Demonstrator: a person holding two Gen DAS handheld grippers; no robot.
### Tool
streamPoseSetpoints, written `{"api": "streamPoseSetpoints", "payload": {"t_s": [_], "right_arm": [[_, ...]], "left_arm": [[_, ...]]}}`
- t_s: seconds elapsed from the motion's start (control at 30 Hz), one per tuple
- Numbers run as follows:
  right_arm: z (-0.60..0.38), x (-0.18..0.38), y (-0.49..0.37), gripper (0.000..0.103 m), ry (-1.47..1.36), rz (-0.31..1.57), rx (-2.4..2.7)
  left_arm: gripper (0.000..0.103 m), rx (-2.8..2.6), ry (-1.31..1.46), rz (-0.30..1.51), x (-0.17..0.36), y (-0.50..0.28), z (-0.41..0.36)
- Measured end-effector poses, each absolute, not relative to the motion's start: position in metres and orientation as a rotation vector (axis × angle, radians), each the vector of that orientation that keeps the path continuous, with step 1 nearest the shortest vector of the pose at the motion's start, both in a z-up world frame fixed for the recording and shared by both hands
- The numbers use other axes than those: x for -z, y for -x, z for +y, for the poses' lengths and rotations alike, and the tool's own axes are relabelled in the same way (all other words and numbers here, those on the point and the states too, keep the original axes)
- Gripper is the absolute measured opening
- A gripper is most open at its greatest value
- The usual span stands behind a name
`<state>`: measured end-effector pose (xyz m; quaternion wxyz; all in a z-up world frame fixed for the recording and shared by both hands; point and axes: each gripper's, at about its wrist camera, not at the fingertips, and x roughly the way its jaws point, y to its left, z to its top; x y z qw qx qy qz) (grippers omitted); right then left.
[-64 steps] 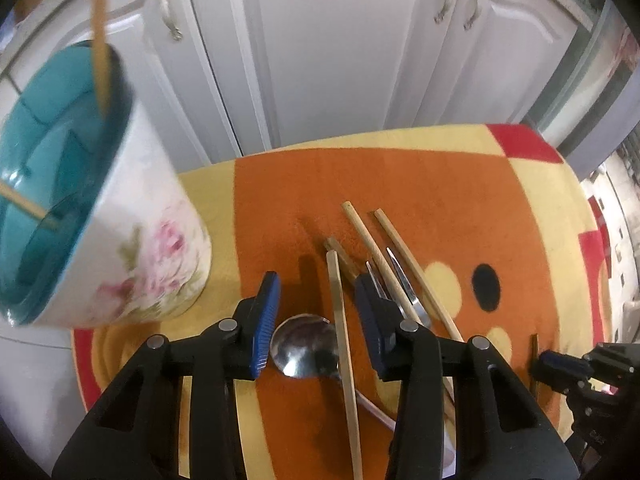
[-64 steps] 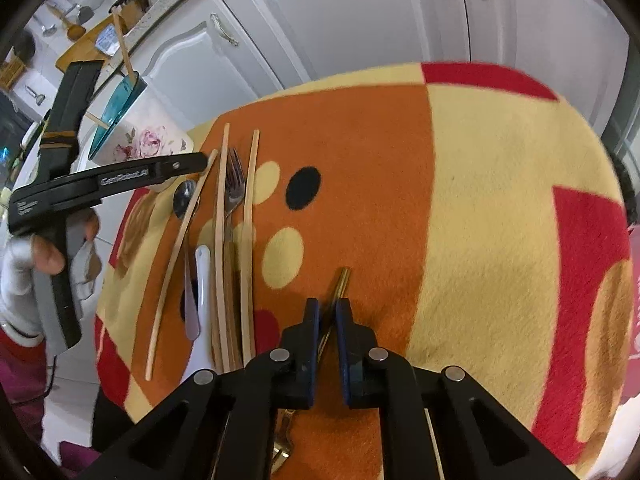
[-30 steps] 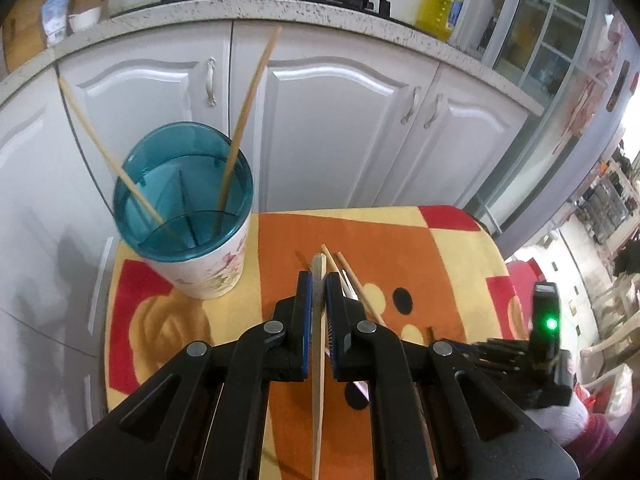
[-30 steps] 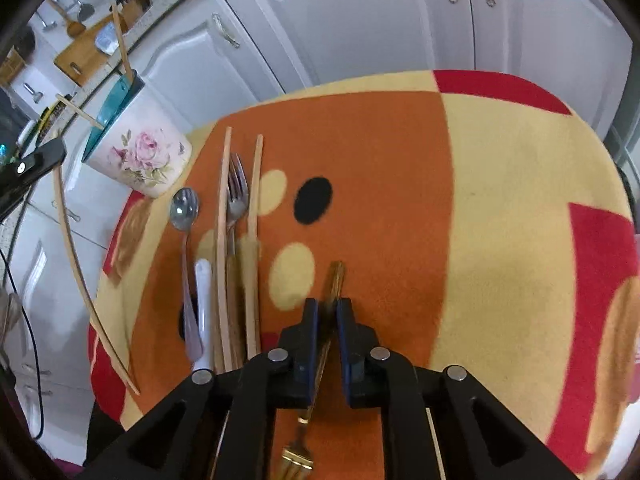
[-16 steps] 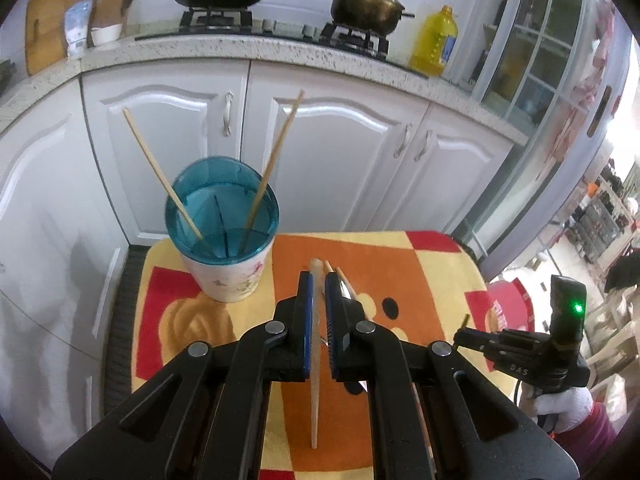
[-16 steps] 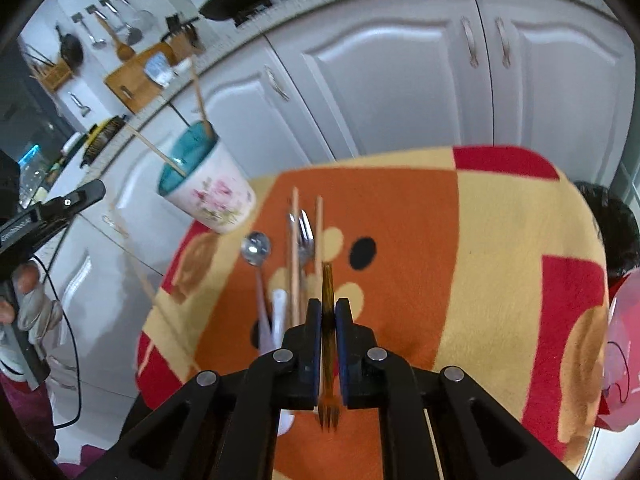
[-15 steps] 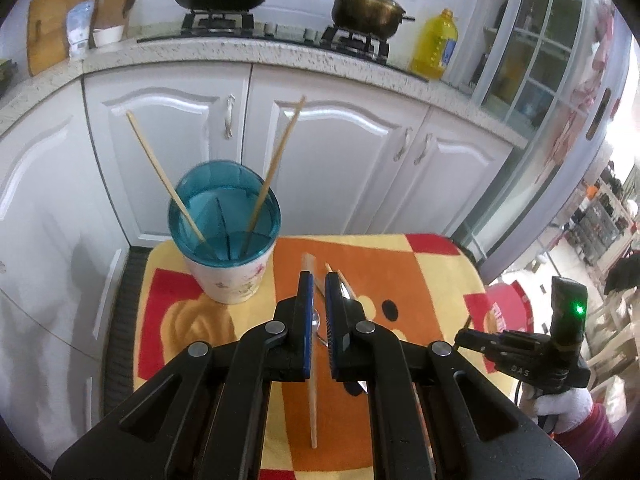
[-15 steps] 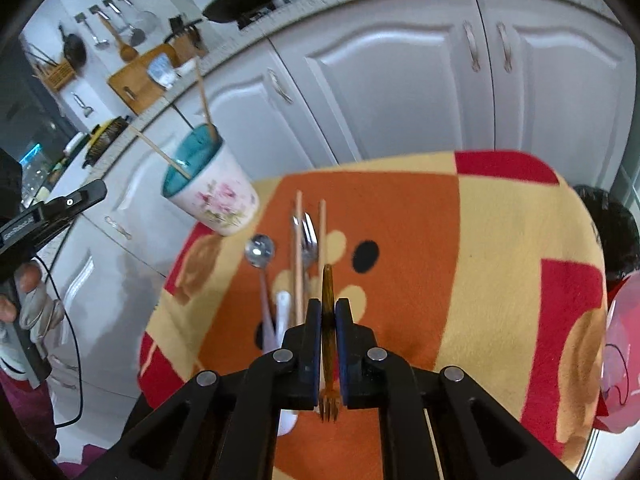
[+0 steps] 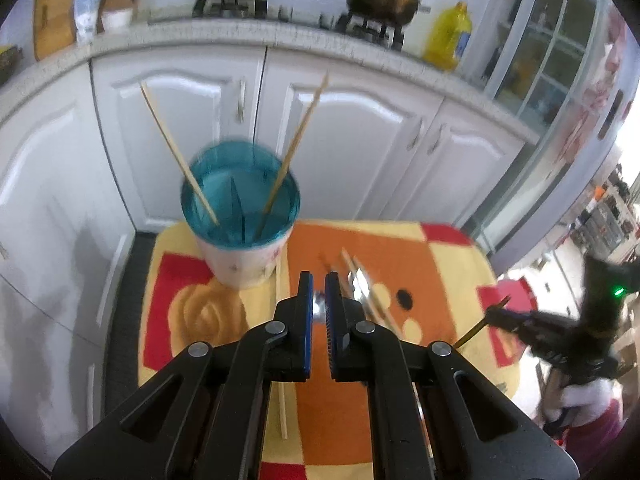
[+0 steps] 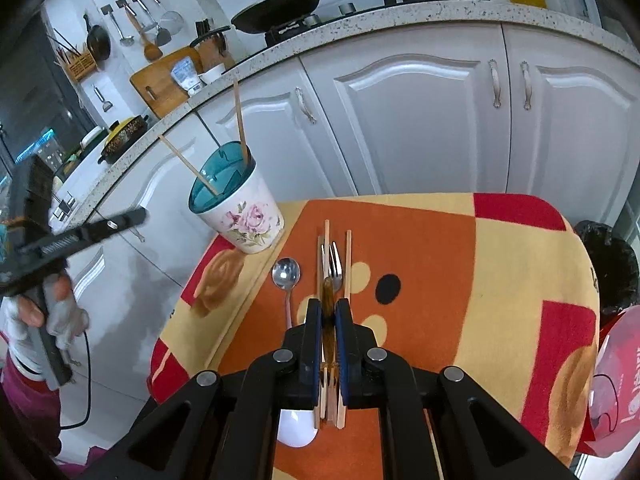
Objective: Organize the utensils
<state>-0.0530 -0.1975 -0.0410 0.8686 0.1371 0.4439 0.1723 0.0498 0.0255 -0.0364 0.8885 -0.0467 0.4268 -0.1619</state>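
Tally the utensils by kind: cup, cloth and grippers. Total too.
Wooden chopsticks: 5 (2 in the teal-lined floral cup, 2 on the orange and yellow cloth, 1 just left of the left gripper)
Forks: 2 (silver fork on the cloth, amber-handled fork in the right gripper)
Spoons: 2 (silver spoon, white spoon)
Total: 9

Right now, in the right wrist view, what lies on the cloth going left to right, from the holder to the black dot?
Floral utensil holder → steel spoon → chopstick → steel fork → chopstick → black dot.
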Motion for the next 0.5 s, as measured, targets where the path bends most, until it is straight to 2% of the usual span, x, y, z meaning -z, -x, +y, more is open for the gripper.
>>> {"api": "streamPoseSetpoints", "payload": {"t_s": [0.17, 0.37, 0.43, 0.5], "right_arm": [[-0.2, 0.043, 0.051, 0.006, -0.306, 0.935, -0.368], [-0.203, 0.038, 0.051, 0.006, -0.32, 0.925, -0.368], [-0.204, 0.034, 0.051, 0.006, -0.325, 0.917, -0.372], [-0.203, 0.032, 0.049, 0.006, -0.329, 0.91, -0.379]], "left_arm": [[0.014, 0.268, 0.034, 1.006, 0.101, -0.073, 0.011], [0.014, 0.161, -0.065, 1.13, 0.181, -0.096, -0.005], [0.014, 0.151, -0.065, 1.094, 0.186, -0.093, -0.004], [0.008, 0.157, -0.056, 1.112, 0.185, -0.093, -0.003]]}}
